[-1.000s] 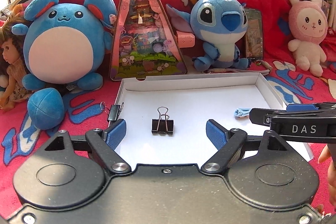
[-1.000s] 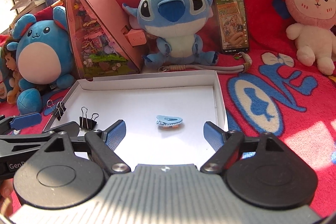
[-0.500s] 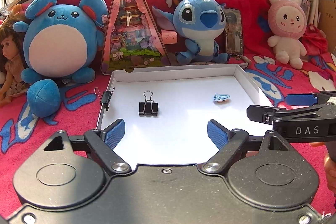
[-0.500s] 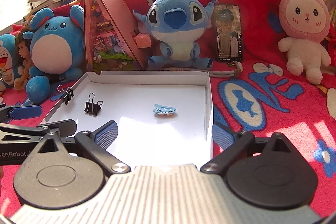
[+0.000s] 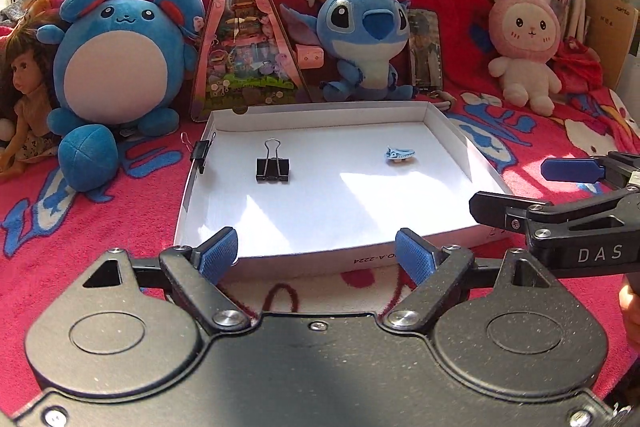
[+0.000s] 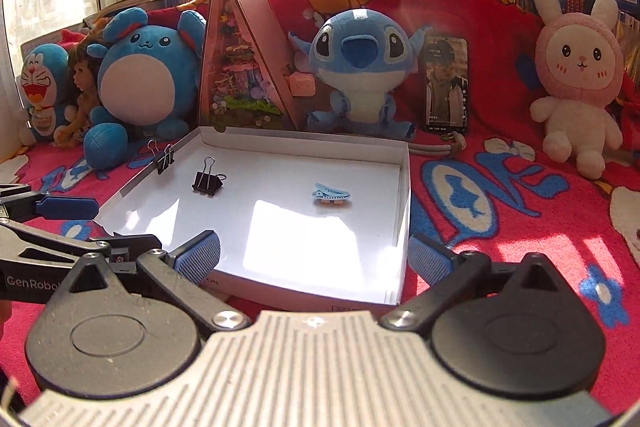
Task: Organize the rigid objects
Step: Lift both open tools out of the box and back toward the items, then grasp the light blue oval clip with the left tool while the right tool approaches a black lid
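Both grippers have pulled back from the white box [image 5: 448,131], the left gripper [image 5: 316,255] and right gripper [image 6: 314,257] wide and empty, leaving the black clip [image 5: 272,167] and blue clip [image 5: 399,153] inside, another black clip [image 5: 200,149] on its edge.

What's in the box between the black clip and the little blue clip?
Nothing. In both wrist views, only bare white floor of the box lies between the black binder clip and the small blue clip.
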The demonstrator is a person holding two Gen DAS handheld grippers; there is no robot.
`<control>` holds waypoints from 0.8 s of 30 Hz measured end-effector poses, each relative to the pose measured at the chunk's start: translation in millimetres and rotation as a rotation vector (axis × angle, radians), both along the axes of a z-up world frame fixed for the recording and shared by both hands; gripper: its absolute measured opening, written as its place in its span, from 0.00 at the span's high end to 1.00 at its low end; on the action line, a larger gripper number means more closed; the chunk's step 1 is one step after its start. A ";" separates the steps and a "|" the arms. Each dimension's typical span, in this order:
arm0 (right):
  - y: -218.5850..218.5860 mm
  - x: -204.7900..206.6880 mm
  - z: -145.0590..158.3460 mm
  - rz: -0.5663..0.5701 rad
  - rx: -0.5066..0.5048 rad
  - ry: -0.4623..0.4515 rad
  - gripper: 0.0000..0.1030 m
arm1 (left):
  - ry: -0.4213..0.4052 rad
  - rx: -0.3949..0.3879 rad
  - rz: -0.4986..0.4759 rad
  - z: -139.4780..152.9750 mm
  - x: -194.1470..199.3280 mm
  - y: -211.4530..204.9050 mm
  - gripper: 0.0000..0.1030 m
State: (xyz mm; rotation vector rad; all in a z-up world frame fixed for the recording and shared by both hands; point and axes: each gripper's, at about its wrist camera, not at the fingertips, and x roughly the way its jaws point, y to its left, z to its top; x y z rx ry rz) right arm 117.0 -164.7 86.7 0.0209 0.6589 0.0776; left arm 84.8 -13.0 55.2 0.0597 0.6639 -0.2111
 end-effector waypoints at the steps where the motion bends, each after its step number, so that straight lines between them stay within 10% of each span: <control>1: 1.1 -2.8 -0.7 0.004 -0.005 -0.004 0.00 | 0.000 -0.003 0.001 -0.8 -2.9 0.8 0.17; 24: 22.7 -64.9 -33.8 -0.007 -0.084 -0.045 0.00 | -0.027 0.006 0.097 -31.3 -58.2 13.6 0.17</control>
